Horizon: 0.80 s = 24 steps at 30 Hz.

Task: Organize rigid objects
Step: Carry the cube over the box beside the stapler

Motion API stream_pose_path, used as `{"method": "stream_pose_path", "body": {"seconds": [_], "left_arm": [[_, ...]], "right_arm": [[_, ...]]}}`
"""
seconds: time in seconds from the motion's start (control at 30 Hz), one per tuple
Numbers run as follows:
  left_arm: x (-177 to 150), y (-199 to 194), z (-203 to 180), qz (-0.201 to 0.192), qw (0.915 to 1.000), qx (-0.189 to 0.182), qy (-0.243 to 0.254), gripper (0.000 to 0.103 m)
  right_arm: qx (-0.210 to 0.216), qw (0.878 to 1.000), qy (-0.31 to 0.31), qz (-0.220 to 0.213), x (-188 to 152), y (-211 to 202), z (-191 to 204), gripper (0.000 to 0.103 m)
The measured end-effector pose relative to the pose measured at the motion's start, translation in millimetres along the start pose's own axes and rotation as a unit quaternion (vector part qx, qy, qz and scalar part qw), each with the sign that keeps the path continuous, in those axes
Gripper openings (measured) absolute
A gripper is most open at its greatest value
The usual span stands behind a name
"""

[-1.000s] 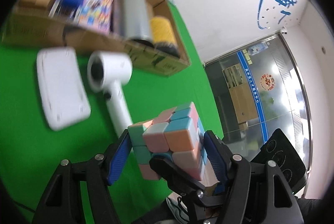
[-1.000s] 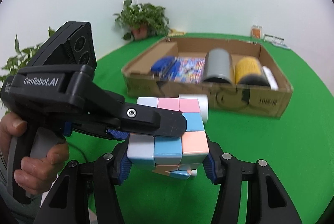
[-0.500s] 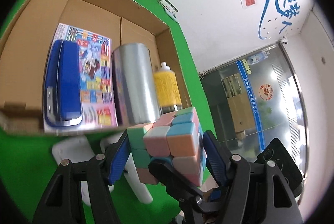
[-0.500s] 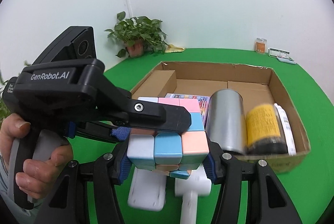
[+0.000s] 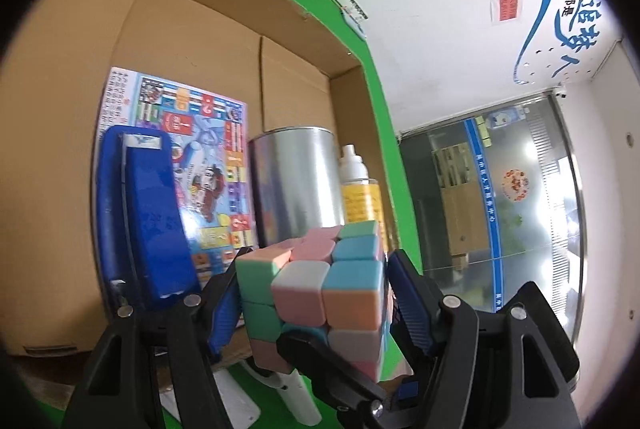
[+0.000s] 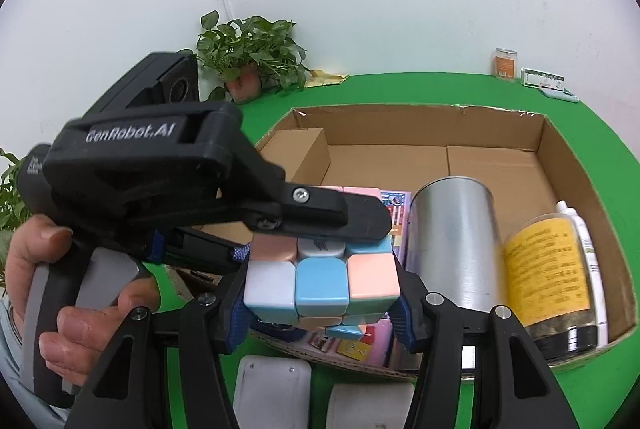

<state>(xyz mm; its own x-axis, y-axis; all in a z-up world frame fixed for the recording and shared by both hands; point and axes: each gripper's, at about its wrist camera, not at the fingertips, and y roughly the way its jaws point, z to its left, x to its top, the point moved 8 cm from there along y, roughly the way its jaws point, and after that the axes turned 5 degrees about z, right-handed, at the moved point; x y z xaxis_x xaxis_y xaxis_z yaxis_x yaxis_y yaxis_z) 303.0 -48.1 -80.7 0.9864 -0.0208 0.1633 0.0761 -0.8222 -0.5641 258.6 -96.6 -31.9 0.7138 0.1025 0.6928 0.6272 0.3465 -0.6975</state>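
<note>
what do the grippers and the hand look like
Both grippers are black plastic with angular fingers, silver screws and blue pads. The left gripper carries white "GenRobot.AI" lettering and a grey handle, held by a bare hand. The right gripper shows the same black frame, no cables visible.

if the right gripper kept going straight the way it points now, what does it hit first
Probably the silver metal can lying in the cardboard box, or the colourful booklet beside it. The pastel puzzle cube held by the right gripper would touch first; depth is unclear.
</note>
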Motion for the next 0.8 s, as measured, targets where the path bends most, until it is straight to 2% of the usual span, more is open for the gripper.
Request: {"method": "stream_pose_path", "body": {"seconds": [0.13,0.37,0.47,0.53,0.6,0.63,0.67,0.7,0.73,0.8], "left_arm": [[-0.4,-4.7,-1.3,-0.007,0.9999,0.009,0.011,0.067],[5.8,-29.6,8.8,-0.065,0.9947,0.078,0.020,0.067],[2.0,-33.5,4.9,-0.071,0.9909,0.103,0.050,0.067],[-1.0,-34.1,1.0,-0.070,0.9897,0.107,0.063,0.066],[-4.0,-33.8,-0.1,-0.067,0.9884,0.115,0.074,0.066],[-4.1,-32.9,0.4,-0.065,0.9881,0.117,0.075,0.066],[-3.4,-31.9,3.0,-0.062,0.9878,0.122,0.073,0.061],[-2.4,-30.5,4.7,-0.059,0.9882,0.123,0.069,0.057],[-0.4,-29.6,7.1,-0.056,0.9887,0.124,0.062,0.054],[4.0,-29.7,6.7,-0.060,0.9890,0.122,0.057,0.054]], "right_arm": [[-0.011,1.000,-0.001,-0.006,-4.4,1.6,2.3,0.054],[-0.032,0.998,0.034,0.031,-27.7,11.0,-9.4,0.054],[-0.030,0.998,0.033,0.042,-31.4,12.3,-5.9,0.061],[-0.008,0.998,0.035,0.044,-33.4,9.5,-1.5,0.075],[0.007,0.999,0.032,0.024,-33.6,-1.4,0.9,0.076],[0.008,0.999,0.029,0.018,-34.1,-5.9,1.1,0.074],[0.008,1.000,0.025,0.013,-34.8,-8.7,1.9,0.069],[0.007,1.000,0.020,0.016,-35.6,-8.1,2.3,0.057],[0.005,1.000,0.018,0.025,-37.3,-4.9,2.4,0.049],[0.004,0.999,0.023,0.044,-41.2,3.0,0.1,0.042]]}}
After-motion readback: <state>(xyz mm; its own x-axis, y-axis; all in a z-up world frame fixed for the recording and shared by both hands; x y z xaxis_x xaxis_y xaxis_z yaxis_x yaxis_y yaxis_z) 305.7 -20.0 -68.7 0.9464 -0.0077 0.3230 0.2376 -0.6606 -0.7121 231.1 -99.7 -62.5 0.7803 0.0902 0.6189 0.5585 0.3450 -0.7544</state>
